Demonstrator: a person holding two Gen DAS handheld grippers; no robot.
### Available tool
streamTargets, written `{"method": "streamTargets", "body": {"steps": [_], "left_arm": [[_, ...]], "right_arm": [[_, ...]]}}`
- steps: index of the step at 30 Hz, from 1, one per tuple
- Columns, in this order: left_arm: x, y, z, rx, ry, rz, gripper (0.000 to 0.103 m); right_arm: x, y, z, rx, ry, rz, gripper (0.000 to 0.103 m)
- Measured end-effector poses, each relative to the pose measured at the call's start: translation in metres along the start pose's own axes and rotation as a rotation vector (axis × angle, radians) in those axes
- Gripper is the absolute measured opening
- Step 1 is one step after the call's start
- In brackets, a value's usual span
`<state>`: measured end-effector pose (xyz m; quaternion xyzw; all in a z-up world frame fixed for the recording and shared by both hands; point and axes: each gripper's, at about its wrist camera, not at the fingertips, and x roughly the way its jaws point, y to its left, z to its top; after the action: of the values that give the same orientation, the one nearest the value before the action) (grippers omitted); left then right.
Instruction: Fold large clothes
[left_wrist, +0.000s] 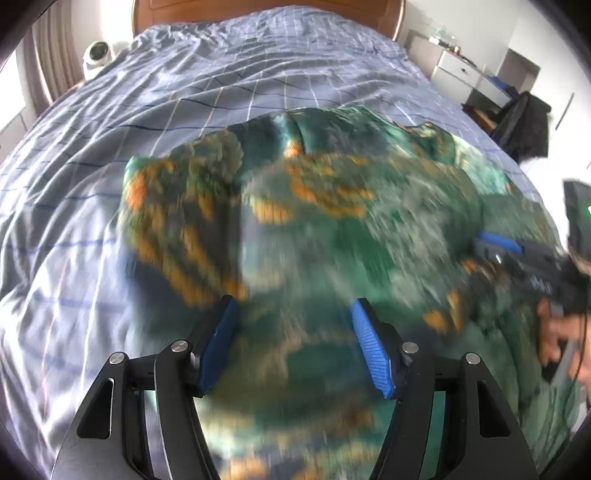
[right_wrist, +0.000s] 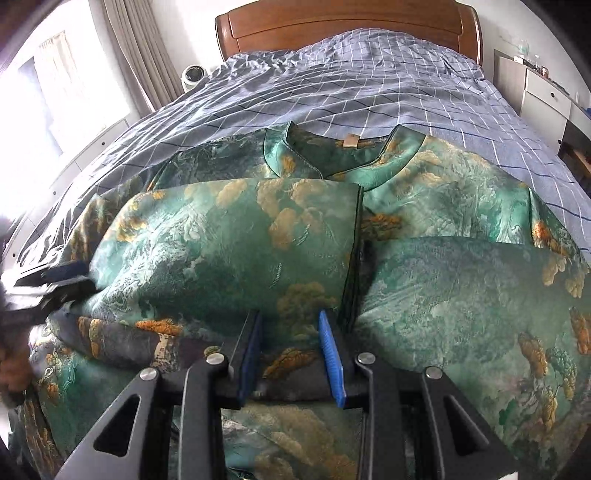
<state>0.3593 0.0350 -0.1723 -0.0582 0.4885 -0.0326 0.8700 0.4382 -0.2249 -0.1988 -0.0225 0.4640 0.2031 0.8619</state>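
The green brocade robe (right_wrist: 236, 236) lies spread across the checked blanket (right_wrist: 369, 92) on the bed, collar (right_wrist: 295, 155) toward twelve o'clock near the wooden headboard (right_wrist: 347, 22), both sleeves already laid inward over the chest. It looks like a soft, smooth woven silk of some weight: it should drape and slide readily, hold no shape alone, and slip from a light pinch. The left gripper (left_wrist: 291, 343) hangs spread above blurred cloth with nothing between its blue pads (left_wrist: 373, 350), so it is released. The right gripper (right_wrist: 291, 354) stands narrowly parted at six o'clock of the sleeve, with a fold of cloth between its pads; whether they truly clamp it I cannot tell. A firm hold on the dark piped hem (right_wrist: 354, 258), several layers pinched at once, seems best.
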Motion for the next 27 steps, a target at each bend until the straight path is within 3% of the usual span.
{"method": "streamTargets", "body": {"steps": [6,9,13,15,17,22,27], "left_arm": [[-0.047,-0.023,-0.052,0.108,-0.045,0.027,0.071],[-0.057,-0.035,-0.091,0.169,-0.039,0.045,0.071],[-0.069,-0.043,-0.147,0.208,-0.041,0.103,0.070],[-0.080,-0.044,-0.158,0.195,-0.032,0.103,0.071],[-0.093,-0.042,-0.171,0.162,-0.006,0.069,0.072],[-0.108,-0.048,-0.205,0.224,0.084,0.080,0.075],[-0.142,-0.041,-0.234,0.269,0.129,0.119,0.076]], "right_arm": [[-0.029,0.000,-0.002,0.064,0.011,-0.029,0.035],[-0.065,0.002,-0.025,0.066,-0.009,0.009,0.035],[-0.095,0.009,-0.089,-0.026,0.073,-0.026,0.036],[-0.105,0.010,-0.125,-0.051,0.112,-0.059,0.036],[-0.129,0.013,-0.163,-0.074,0.092,-0.097,0.036],[-0.174,0.013,-0.214,-0.025,0.088,-0.128,0.036],[-0.206,0.006,-0.261,0.007,0.200,-0.145,0.036]]}}
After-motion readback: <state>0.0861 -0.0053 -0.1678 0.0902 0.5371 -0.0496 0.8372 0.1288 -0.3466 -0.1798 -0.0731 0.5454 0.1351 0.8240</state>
